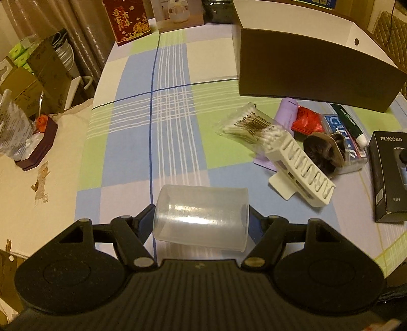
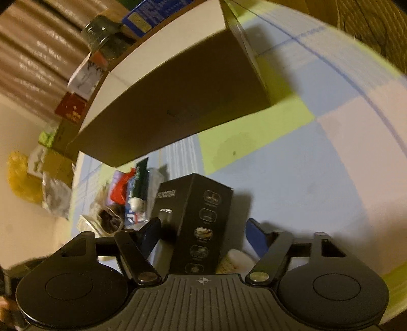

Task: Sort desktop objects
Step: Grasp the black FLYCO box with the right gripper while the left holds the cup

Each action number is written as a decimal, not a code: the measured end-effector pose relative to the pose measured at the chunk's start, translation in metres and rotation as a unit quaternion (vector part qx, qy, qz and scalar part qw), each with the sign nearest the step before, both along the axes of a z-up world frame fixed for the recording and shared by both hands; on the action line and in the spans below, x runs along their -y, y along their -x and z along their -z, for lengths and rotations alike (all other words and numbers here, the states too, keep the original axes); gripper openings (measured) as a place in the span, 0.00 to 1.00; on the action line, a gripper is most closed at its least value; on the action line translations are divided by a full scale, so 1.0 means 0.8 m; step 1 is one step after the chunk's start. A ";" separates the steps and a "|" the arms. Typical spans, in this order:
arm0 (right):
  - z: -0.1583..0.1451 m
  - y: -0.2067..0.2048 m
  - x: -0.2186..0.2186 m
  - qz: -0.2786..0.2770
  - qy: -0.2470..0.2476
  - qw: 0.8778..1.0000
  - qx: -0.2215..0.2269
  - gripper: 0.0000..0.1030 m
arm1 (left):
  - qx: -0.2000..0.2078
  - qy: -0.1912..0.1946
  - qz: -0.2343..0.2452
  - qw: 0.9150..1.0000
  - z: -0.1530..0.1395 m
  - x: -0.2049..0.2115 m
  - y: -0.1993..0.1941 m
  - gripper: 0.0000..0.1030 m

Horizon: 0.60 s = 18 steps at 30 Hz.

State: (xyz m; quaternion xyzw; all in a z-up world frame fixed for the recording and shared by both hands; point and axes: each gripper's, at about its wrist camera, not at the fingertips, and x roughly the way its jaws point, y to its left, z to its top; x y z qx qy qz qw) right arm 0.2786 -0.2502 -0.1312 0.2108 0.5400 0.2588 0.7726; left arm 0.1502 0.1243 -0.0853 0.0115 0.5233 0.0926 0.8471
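over checked cloth [image 1: 132, 142]: left claw [image 1: 201, 219] clamps clear cup [image 1: 201, 216]; right claw [image 2: 203, 234] straddles black box [image 2: 195, 224], seemingly unclenched.

The black box [image 1: 389, 178] bears "FLYCO" in white near its top edge and "FS809" lower down. Left of the black box, the clear bag of cotton swabs [image 1: 250, 127] reads "100PCS" above a barcode. Far behind it, a red box [image 1: 128, 20] carries gold Chinese characters, too small to read surely.
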 end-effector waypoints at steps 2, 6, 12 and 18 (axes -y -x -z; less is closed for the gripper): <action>-0.006 -0.001 -0.006 0.001 0.014 1.000 0.003 0.53 | -0.002 0.001 0.002 1.000 0.003 -0.002 -0.005 0.68; -0.032 -0.003 -0.024 0.002 0.061 0.998 0.027 0.48 | -0.001 0.006 0.009 1.000 0.004 -0.006 -0.015 0.68; -0.071 0.006 -0.085 -0.053 0.183 0.973 0.127 0.41 | 0.002 0.011 0.014 1.000 0.008 -0.010 -0.024 0.68; -0.067 0.040 -0.136 -0.141 0.267 0.933 0.196 0.41 | 0.004 0.017 0.015 1.000 0.009 -0.018 -0.025 0.68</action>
